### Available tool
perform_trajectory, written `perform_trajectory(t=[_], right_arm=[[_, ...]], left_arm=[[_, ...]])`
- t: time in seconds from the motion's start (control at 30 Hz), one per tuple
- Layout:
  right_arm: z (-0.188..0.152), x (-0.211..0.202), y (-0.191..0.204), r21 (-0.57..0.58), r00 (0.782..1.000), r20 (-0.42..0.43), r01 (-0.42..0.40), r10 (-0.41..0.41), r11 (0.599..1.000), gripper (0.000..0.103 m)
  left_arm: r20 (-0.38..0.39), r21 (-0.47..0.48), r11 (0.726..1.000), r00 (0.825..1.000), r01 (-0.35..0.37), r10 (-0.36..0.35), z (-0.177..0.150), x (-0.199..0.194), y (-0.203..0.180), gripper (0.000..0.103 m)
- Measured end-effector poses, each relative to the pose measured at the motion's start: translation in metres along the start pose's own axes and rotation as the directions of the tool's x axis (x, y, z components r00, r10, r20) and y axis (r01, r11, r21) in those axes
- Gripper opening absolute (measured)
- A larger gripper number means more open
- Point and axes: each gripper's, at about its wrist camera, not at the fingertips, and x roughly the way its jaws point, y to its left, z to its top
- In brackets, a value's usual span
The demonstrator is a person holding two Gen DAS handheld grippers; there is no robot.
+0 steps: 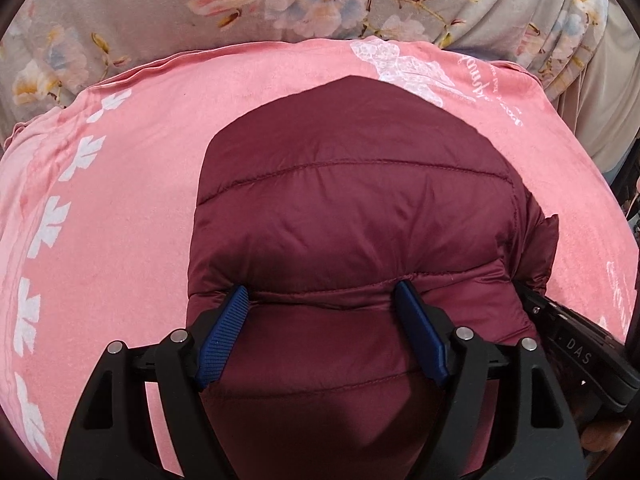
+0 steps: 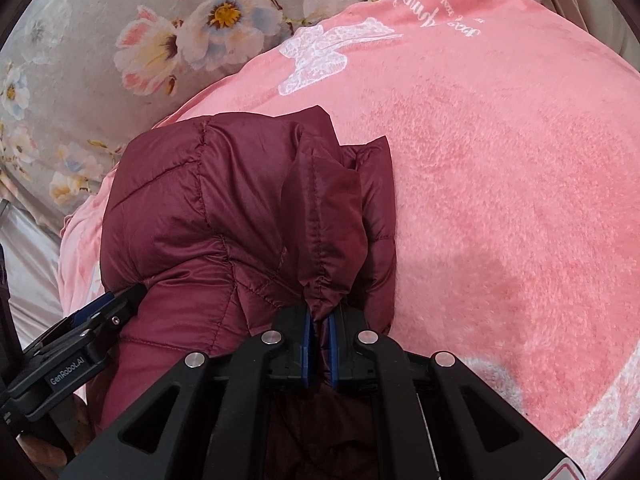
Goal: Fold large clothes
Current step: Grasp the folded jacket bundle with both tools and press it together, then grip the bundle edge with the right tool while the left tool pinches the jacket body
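Maroon quilted jacket (image 1: 352, 208) fills the centre of the left wrist view, lying on a pink blanket (image 1: 132, 208) over a floral bedsheet (image 1: 132, 4). The left gripper (image 1: 322, 296) straddles a puffy fold with its jaws spread wide — blue pads touching the fabric either side.

Right wrist view: the right gripper (image 2: 319, 320), lower centre, has its jaws closed on a bunched jacket edge — the left gripper shows at lower left.
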Motion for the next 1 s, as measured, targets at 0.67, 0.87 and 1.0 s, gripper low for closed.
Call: perform_trajectory(t=[0.67,0.87,1.0], right_arm=[[0.026,-0.08,0.042,-0.108,0.987,0.157,0.062,-0.044,0.992,0.015],[0.053,-0.049,0.041,-0.093,0.992,0.119,0.045,-0.034,0.995,0.01],[0.069,-0.01,0.029,-0.052,0.995,0.063,0.077,-0.074,0.996,0.006]], left_arm=[[-0.007,0.007,0.999,0.999,-0.033,0.033,-0.001,0.007,-0.003,0.076],[-0.017,0.003,1.0,0.999,-0.028,0.028,-0.001,0.006,-0.001,0.076],[-0.015,0.004,0.999,0.999,-0.031,0.031,-0.001,0.005,-0.002,0.076]])
